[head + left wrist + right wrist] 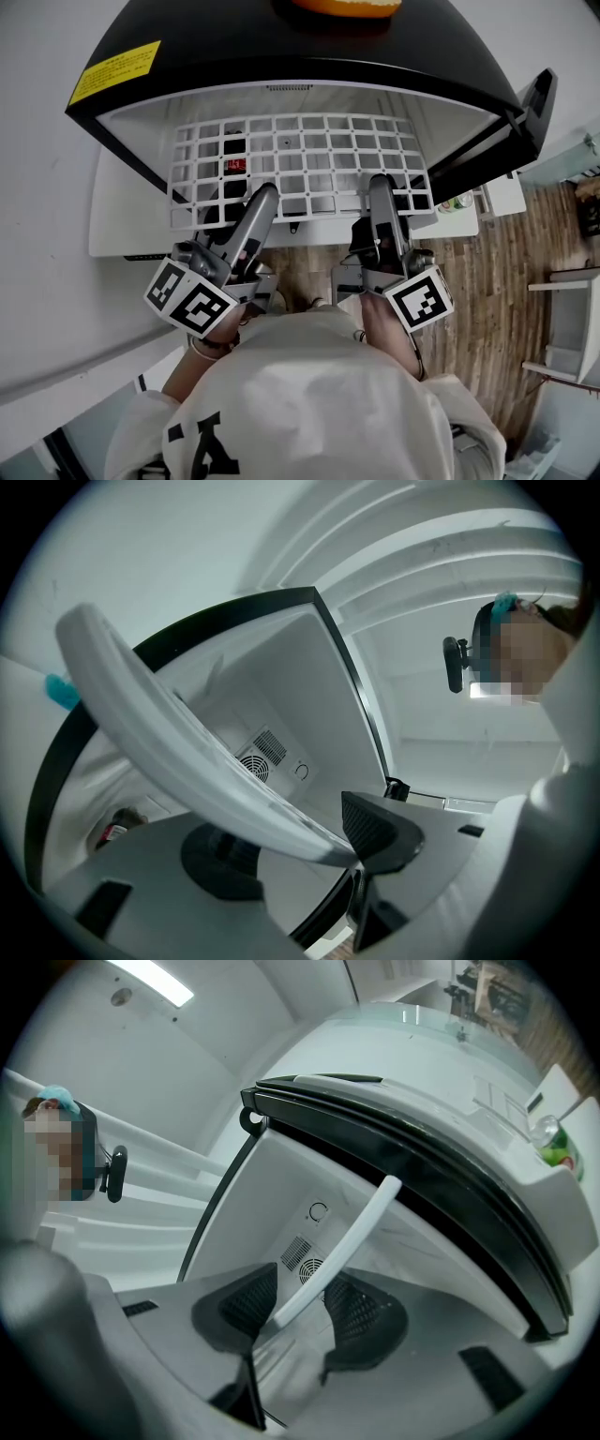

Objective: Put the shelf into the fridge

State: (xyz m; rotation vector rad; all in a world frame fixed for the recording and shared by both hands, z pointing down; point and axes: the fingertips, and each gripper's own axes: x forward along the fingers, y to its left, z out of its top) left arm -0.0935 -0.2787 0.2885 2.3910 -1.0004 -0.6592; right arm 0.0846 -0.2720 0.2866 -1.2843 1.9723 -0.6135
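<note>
Fridge (pixel 281 47) open, black top. White wire shelf (pixel 309 159) lies level inside it, near edge at the opening. Left gripper (pixel 265 192) and right gripper (pixel 380 183): jaws released, each straddling a near-edge bar without clamping it. Yellow label (pixel 114 70) on the fridge's left corner, print unreadable.

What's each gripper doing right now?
Left gripper: open; a bar of the shelf lies between its jaws.
Right gripper: shelf bar between its pads; whether they grip it cannot be told.
</note>
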